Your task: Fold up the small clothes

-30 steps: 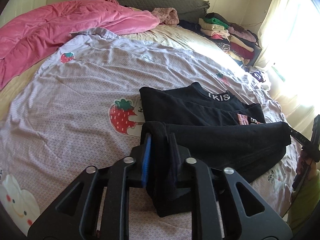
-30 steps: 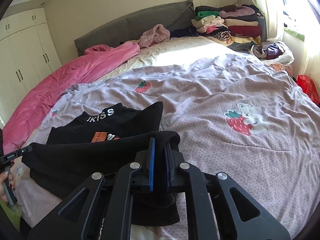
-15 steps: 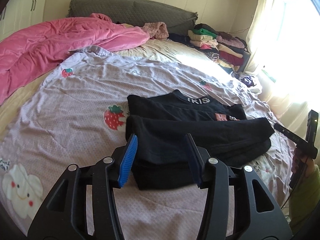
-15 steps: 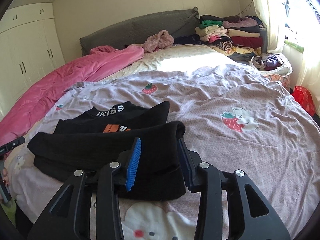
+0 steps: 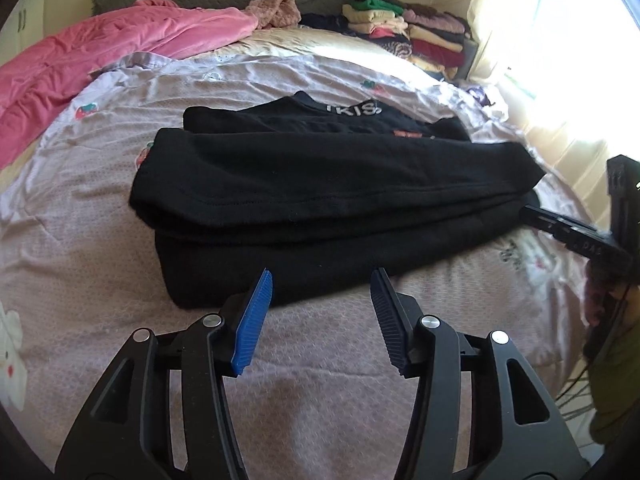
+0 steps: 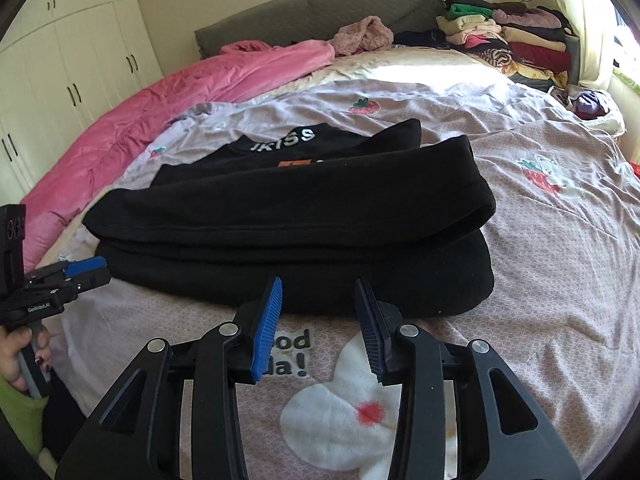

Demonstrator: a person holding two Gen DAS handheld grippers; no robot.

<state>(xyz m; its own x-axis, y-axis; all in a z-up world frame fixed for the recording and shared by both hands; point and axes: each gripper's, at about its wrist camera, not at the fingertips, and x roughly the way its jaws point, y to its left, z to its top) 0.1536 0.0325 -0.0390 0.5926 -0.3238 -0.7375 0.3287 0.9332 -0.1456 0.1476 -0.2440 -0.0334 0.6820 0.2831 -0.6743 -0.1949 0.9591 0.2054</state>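
- Fingers (image 5: 256, 316) on the left gripper (image 5: 322, 312) stand apart and are opening a touch wider, with nothing between them; its tips sit just short of the near edge of the black garment (image 5: 320, 184).
- Right gripper (image 6: 318, 318) shows the same picture: pads (image 6: 266, 326) parted, empty, hovering above the printed bedspread (image 6: 540, 240) right at the garment's near hem.
- Black garment lies in the middle of the bed, folded over on itself, the top layer draped toward the collar with the white lettering (image 6: 286, 142) peeking out at the far side.
- Long axis runs side to side across both views; the collar end points away toward the headboard (image 6: 320, 12), the folded edge faces the grippers.
- My read: one fold is laid, and the bundle is wide and shallow.
- For the next fold, take both layers together at one short end, lift evenly so the top flap doesn't slide, and carry it across the long axis.
- Watch the right-hand end, where the layers bulge open.
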